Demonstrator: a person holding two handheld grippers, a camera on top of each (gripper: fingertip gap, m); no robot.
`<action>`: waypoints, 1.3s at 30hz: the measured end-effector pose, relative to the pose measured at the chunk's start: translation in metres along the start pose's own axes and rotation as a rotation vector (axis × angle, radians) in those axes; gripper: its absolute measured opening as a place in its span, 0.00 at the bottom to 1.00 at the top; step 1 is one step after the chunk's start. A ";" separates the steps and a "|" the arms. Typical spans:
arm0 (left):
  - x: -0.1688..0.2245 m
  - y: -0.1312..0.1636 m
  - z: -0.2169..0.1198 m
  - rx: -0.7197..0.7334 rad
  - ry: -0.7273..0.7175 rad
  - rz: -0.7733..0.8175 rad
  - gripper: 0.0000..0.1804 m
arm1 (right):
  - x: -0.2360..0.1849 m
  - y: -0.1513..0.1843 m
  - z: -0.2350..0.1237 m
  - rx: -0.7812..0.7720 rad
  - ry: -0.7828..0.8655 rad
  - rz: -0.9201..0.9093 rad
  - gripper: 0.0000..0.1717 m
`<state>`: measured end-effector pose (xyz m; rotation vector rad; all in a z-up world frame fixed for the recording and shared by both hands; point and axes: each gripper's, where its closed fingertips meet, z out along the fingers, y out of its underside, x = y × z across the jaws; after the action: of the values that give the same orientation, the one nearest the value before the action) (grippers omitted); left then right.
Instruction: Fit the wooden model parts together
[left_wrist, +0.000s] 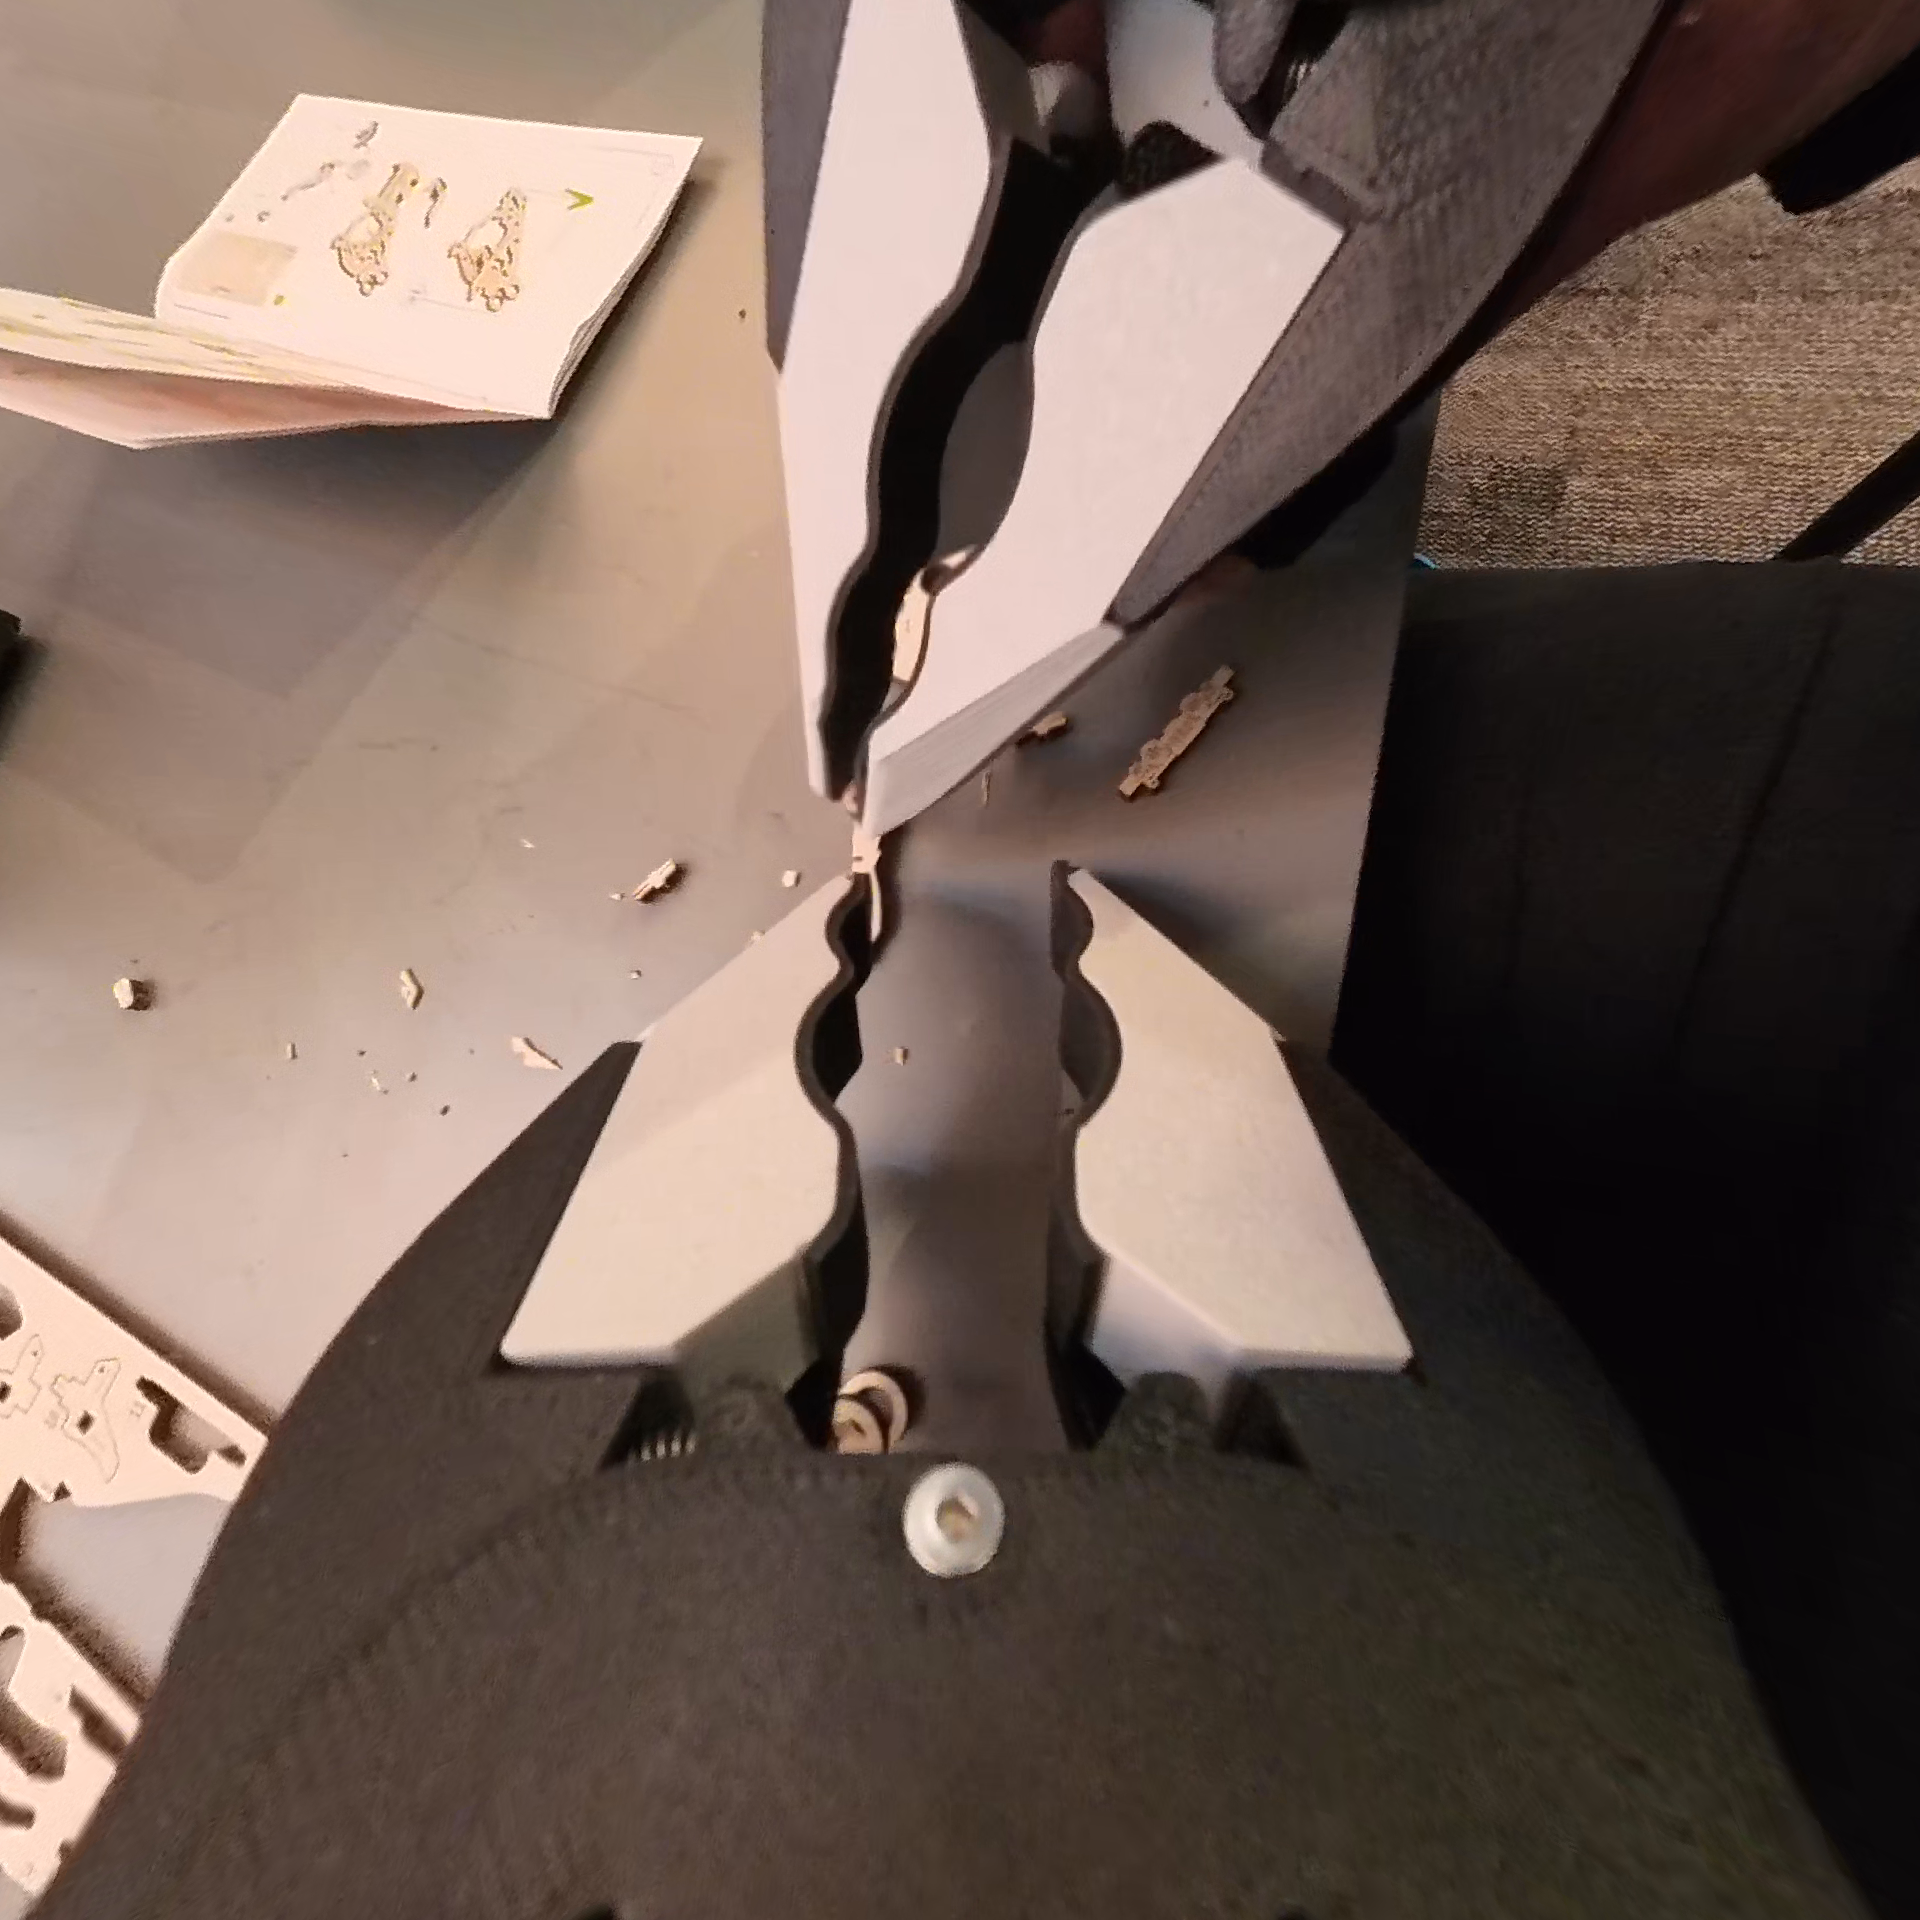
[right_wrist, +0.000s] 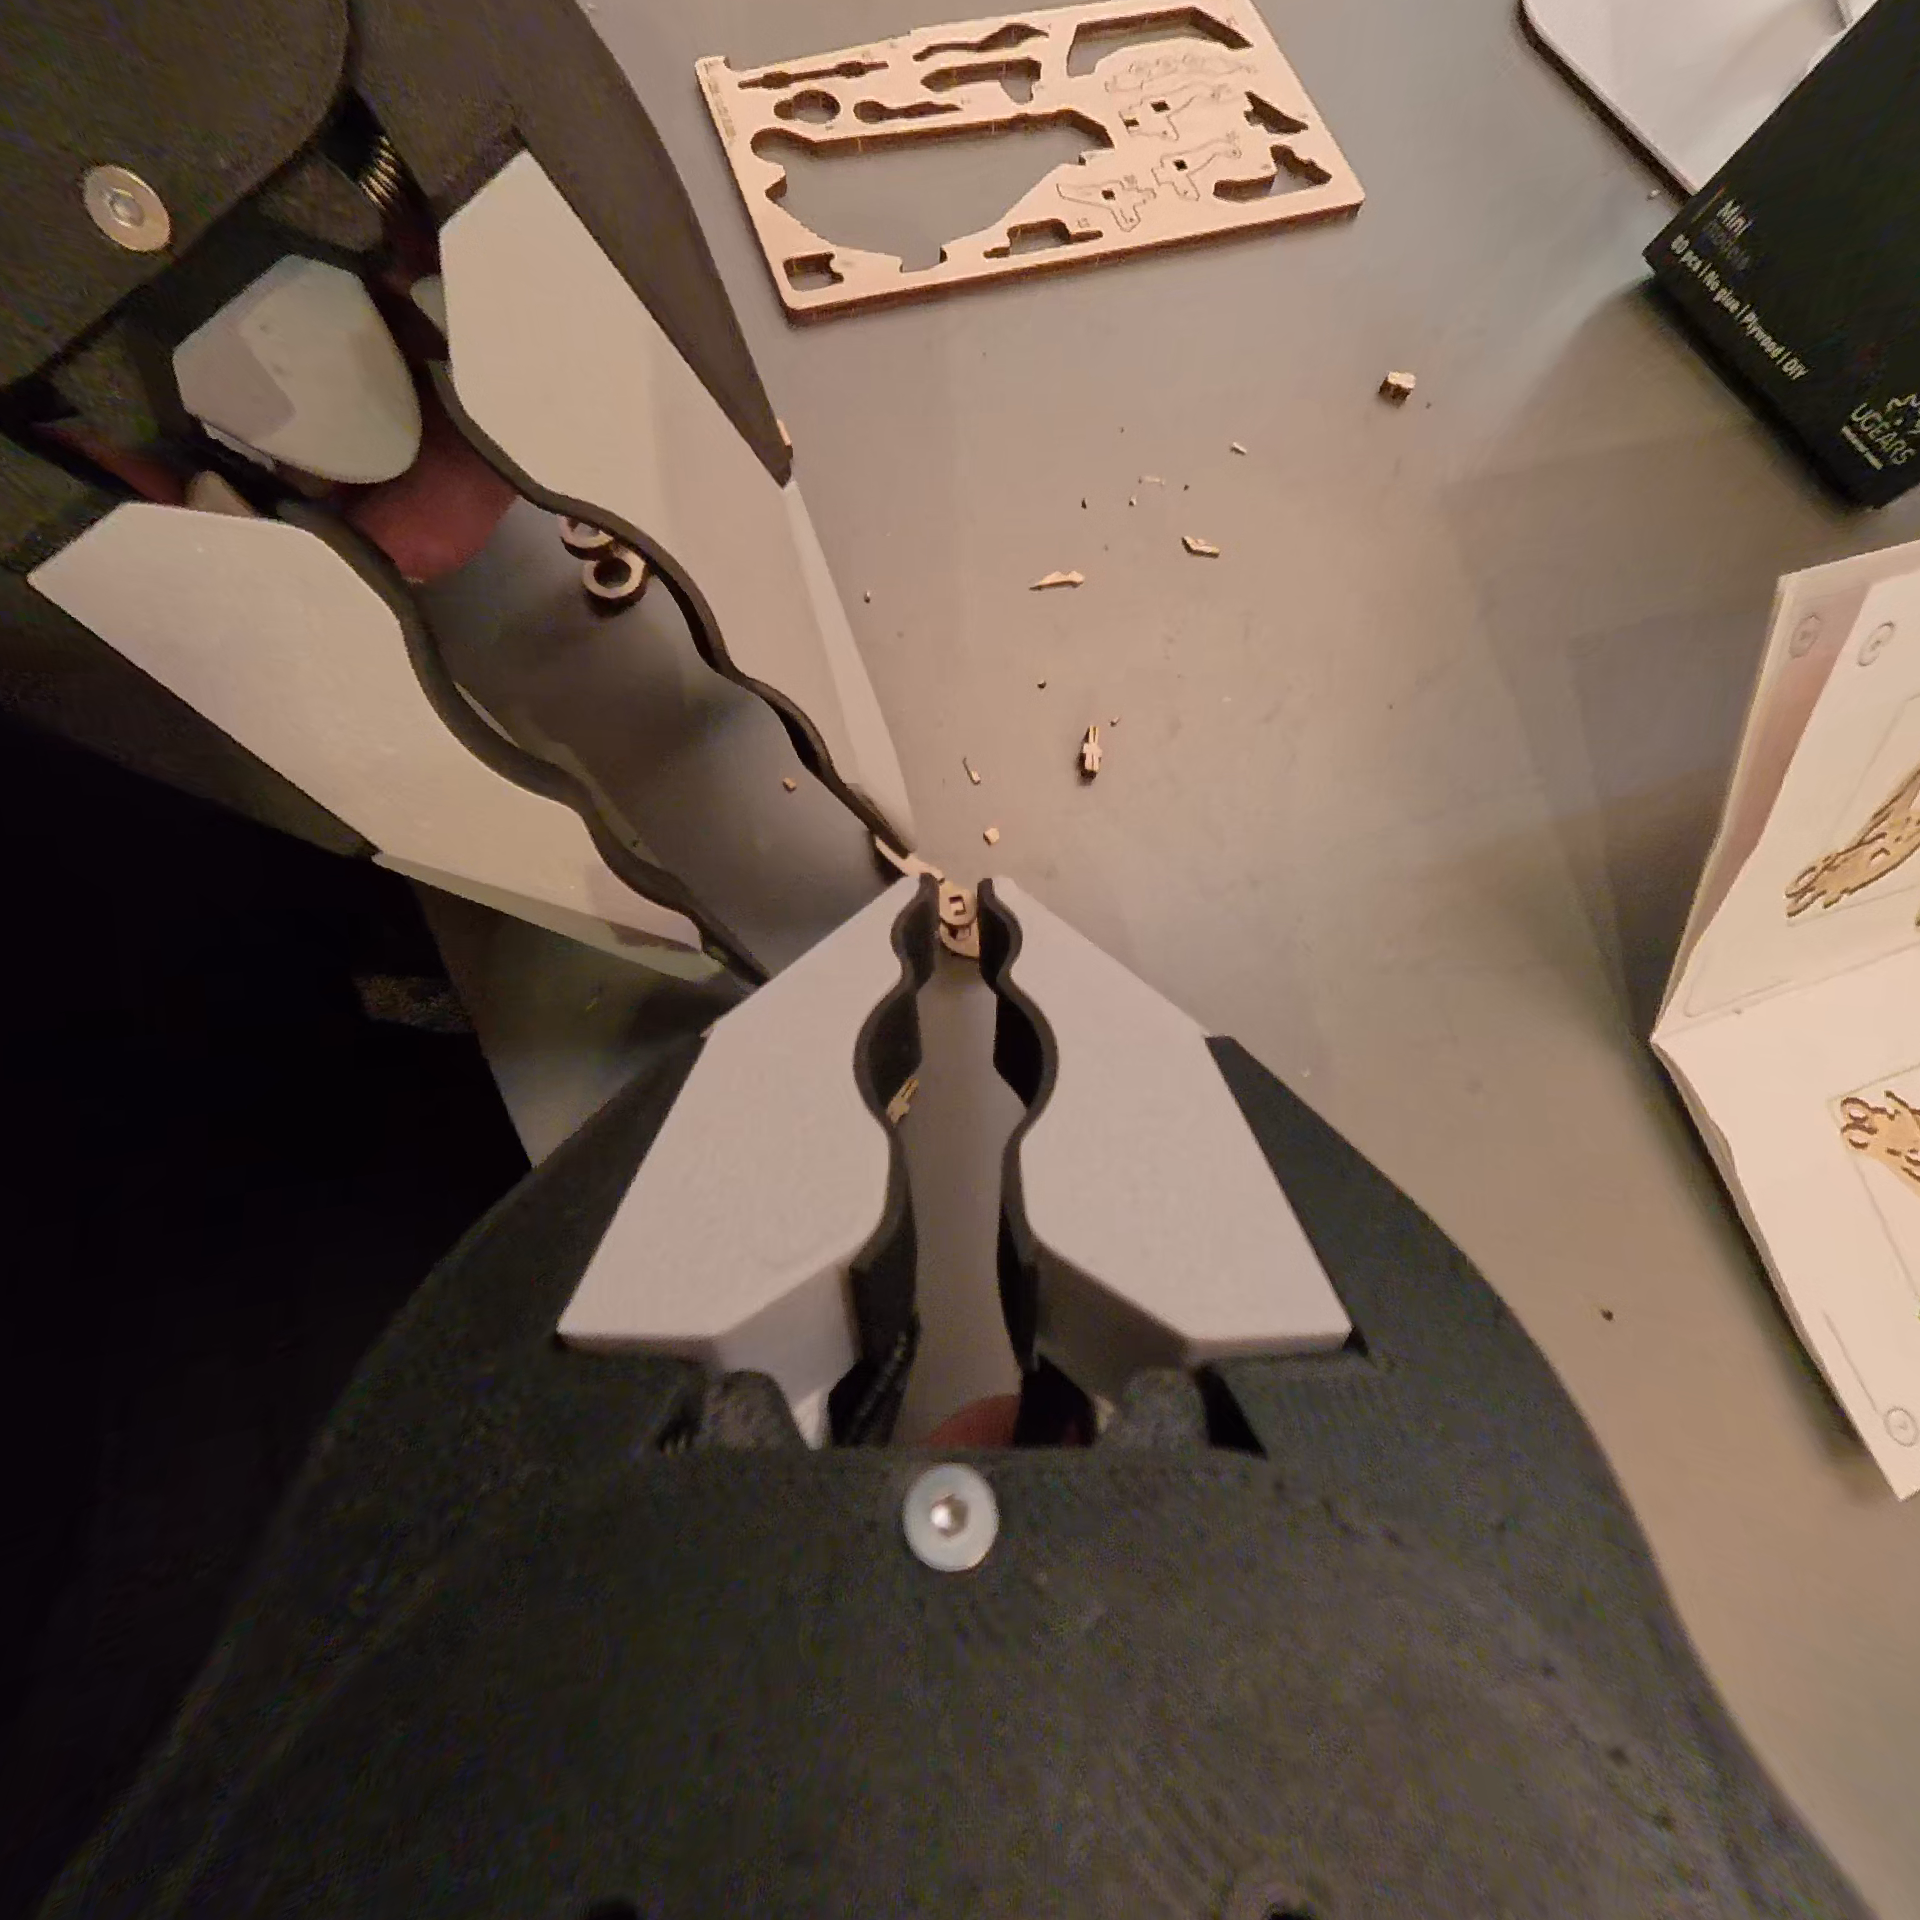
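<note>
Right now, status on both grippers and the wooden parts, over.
Right gripper shut on a small wooden part. Left gripper open, one fingertip beside that part. Wood scraps litter the table, none in the way.

Grey table (right_wrist: 1299, 935), cut-out wooden sheet (right_wrist: 1029, 156), open instruction booklet (left_wrist: 416, 270), black box (right_wrist: 1808, 260), scattered wood chips (right_wrist: 1091, 748)
</note>
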<state>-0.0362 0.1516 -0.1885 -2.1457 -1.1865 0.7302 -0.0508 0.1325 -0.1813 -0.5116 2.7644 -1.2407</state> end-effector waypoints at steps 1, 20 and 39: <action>0.000 0.001 0.000 -0.003 0.000 0.000 0.18 | 0.000 0.000 0.000 0.000 0.002 0.002 0.02; 0.003 0.002 0.005 -0.018 0.029 0.003 0.17 | 0.001 0.001 0.001 -0.007 0.012 -0.010 0.02; 0.000 -0.011 0.005 0.037 0.009 0.061 0.21 | 0.003 0.001 0.001 0.040 -0.020 0.026 0.03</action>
<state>-0.0457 0.1572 -0.1843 -2.1605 -1.0991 0.7615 -0.0539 0.1320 -0.1826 -0.4810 2.7153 -1.2752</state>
